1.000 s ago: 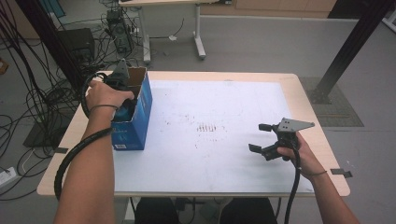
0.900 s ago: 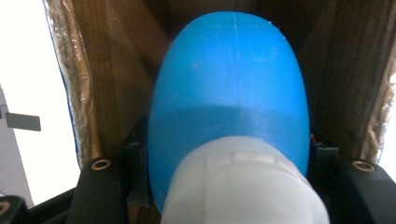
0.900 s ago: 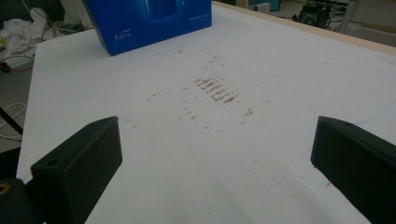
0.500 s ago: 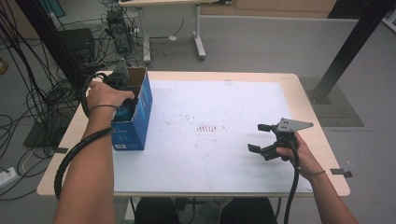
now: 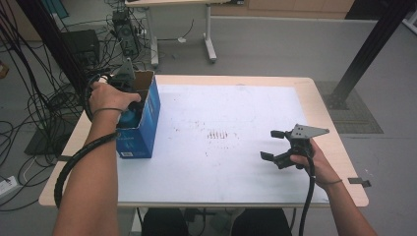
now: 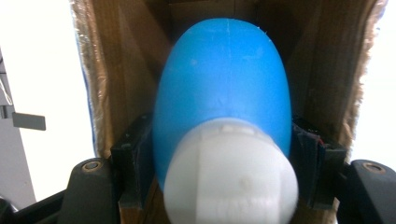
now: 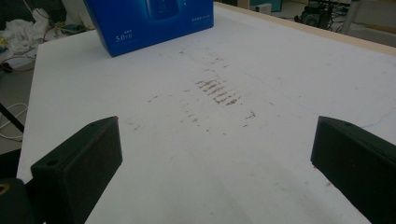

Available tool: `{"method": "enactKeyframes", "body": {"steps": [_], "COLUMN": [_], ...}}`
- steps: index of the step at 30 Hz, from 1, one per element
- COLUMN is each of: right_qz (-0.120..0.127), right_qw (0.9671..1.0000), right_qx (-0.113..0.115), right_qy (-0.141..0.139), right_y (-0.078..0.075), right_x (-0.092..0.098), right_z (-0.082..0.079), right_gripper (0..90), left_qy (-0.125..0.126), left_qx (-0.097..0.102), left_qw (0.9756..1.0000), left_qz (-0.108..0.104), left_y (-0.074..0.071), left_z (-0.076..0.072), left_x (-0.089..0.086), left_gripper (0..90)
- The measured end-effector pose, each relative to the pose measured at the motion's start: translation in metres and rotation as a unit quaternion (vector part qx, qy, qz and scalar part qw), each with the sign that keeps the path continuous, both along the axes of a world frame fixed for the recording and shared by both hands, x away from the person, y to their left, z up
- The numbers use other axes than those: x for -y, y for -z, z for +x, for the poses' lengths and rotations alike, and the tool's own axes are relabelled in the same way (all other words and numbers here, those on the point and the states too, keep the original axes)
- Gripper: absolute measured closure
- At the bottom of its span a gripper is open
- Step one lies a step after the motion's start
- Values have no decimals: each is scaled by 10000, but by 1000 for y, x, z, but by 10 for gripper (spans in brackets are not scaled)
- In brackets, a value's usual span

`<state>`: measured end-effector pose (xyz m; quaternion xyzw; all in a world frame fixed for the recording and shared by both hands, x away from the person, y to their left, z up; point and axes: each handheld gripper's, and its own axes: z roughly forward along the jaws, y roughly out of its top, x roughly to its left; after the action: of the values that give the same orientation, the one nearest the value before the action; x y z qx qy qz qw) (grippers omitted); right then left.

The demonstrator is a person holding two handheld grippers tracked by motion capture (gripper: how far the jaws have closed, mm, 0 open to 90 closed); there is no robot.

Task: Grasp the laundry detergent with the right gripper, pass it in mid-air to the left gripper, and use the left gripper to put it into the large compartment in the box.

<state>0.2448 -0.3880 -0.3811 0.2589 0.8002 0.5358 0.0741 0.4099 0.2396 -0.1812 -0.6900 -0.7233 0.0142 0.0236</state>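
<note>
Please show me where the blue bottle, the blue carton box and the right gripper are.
blue bottle [image 6: 224, 79]: left gripper view, on its rounded blue body.
blue carton box [image 5: 139, 133]: high view, on its blue side wall.
right gripper [image 5: 273, 144]: high view, midway between its open fingers.

The bottle [image 6: 219, 88] is seen as smooth blue plastic with a soft sheen, capped in matt white plastic. The box [image 5: 140, 130] is made of cardboard, printed glossy blue outside and left raw brown inside, with rough, fibrous torn edges. The counter [image 5: 246, 98] is covered by a matt white sheet, smudged with brownish marks, and edged in pale wood. The fingers [image 7: 77, 163] are formed of matt black plastic.
</note>
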Motion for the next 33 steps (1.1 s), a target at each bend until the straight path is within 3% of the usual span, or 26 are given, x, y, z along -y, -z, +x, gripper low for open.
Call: {"method": "enactKeyframes", "body": {"steps": [16, 19, 27, 33], "right_qz": [-5, -2, -56, -120], "right_qw": [10000, 10000, 10000, 9999], "right_qx": [33, 50, 45, -4], "right_qy": [2, -16, -14, 83], "right_y": [-4, -5, -12, -17], "right_x": [0, -1, -5, -8], "right_z": [0, 1, 4, 5], "right_gripper": [17, 17, 17, 16], "left_qy": [-20, 35, 258, 363], "left_qx": [229, 206, 416, 447], "left_qw": [9997, 9997, 9987, 9983], "left_qz": [58, 119, 103, 135], "left_y": [-41, -48, -67, -76], "left_z": [-10, -12, -25, -30], "left_x": [0, 4, 10, 14], "left_gripper": [319, 299, 259, 195]}}
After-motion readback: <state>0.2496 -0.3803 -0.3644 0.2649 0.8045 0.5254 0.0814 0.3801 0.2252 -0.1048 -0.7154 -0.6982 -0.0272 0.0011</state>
